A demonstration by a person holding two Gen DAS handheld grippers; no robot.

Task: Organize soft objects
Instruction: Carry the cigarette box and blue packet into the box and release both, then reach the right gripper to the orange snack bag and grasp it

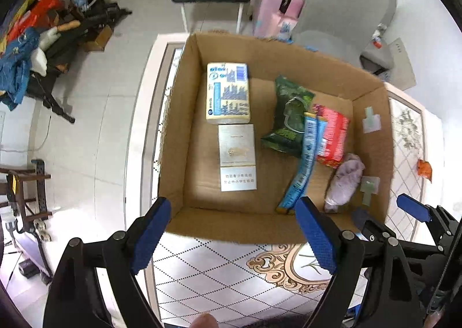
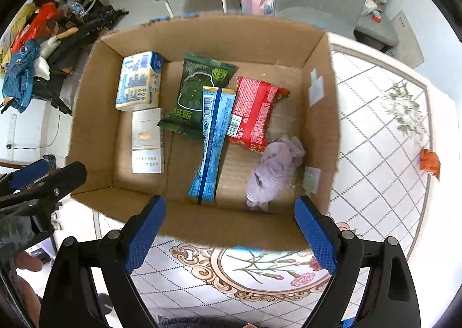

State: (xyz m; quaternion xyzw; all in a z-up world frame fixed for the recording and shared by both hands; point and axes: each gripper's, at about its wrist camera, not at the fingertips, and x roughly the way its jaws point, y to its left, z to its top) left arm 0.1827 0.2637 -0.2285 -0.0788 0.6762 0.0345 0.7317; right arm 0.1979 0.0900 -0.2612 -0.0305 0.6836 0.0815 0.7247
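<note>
While both grippers' fingers (image 1: pixel 316 237) (image 2: pixel 314 237) gape empty, the box's (image 2: pixel 202 229) near edge sits between them.

This is a lived-in home room. Under the left gripper (image 1: pixel 234 235) lies a table (image 1: pixel 225 276) with a floral, diamond-patterned cover. Beyond it, straight ahead, stand a grey upholstered chair (image 1: pixel 346 7) and a pink suitcase (image 1: pixel 268 13). Off to the left, clothes and bags (image 1: pixel 26 48) are heaped on a pale tiled floor (image 1: pixel 95 114).
</note>
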